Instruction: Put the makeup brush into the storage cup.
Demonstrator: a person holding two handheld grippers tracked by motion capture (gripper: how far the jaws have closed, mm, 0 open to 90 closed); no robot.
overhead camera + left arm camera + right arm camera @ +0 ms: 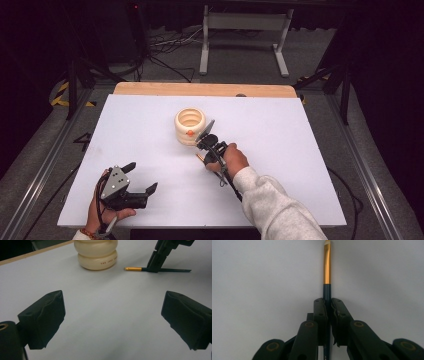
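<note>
A cream ribbed holder (190,125) (96,253) stands upright near the middle of the white table (300,150). Just in front of it, my right gripper (205,157) (328,302) points down at the table. It is shut on a thin brush (327,267) with a dark blue handle and a gold ferrule. The brush (133,269) lies flat on the table, its gold end toward the holder. The left gripper view shows the right gripper (153,269) clamped on it. My left gripper (141,176) (112,307) rests near the front left edge, open, with nothing between its jaws.
A wooden strip (200,89) runs along the table's far edge. Beyond it are a grey floor, cables and a white metal stand (245,35). A person's sleeve (270,205) reaches in from the bottom right.
</note>
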